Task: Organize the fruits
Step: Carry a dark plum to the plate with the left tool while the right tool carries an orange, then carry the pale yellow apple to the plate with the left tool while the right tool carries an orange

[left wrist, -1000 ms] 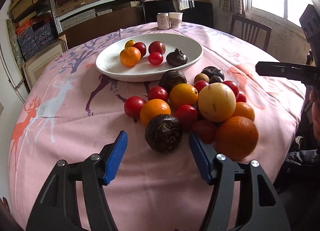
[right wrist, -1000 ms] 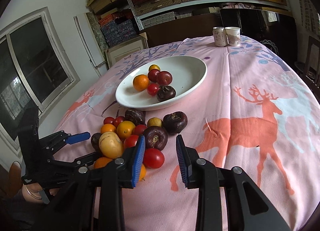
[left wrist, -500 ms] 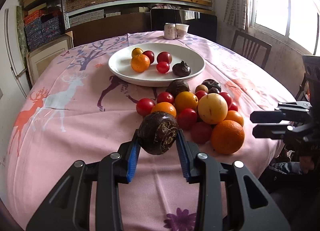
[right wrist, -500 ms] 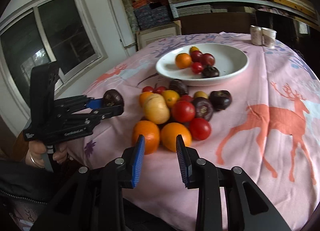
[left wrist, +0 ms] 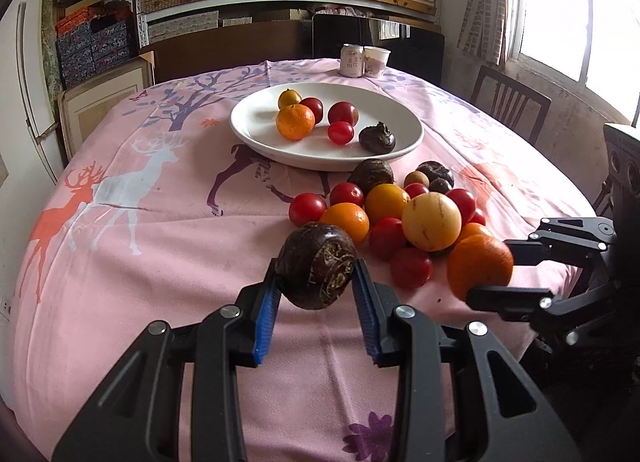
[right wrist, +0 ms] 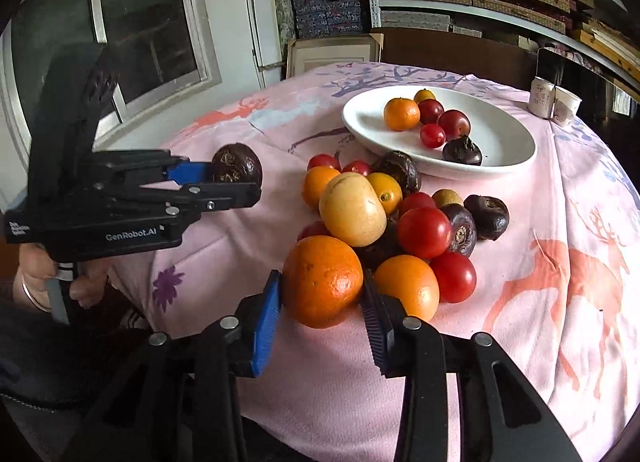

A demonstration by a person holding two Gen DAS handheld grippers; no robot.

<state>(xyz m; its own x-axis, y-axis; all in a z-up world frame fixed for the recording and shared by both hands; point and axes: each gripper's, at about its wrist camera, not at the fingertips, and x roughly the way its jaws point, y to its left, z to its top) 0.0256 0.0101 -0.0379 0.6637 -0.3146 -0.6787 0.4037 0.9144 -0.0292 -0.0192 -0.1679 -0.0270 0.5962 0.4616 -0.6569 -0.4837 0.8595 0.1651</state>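
Note:
My left gripper (left wrist: 316, 282) is shut on a dark brown water chestnut (left wrist: 316, 265) and holds it above the cloth; it also shows in the right wrist view (right wrist: 236, 163). My right gripper (right wrist: 322, 290) has its pads against both sides of a large orange (right wrist: 323, 281) at the near edge of the fruit pile; the orange also shows in the left wrist view (left wrist: 479, 270). A pile of tomatoes, oranges, a yellow fruit (left wrist: 431, 221) and dark chestnuts lies on the pink tablecloth. A white plate (left wrist: 256, 129) behind it holds several fruits.
Two paper cups (left wrist: 364, 61) stand at the table's far edge. A wooden chair (left wrist: 510, 109) stands at the right by the window. Shelves of boxes fill the back wall. The table's near edge lies just below both grippers.
My left gripper closed on the water chestnut and lifted it off the cloth. My right gripper moved in around the large orange and closed onto it.

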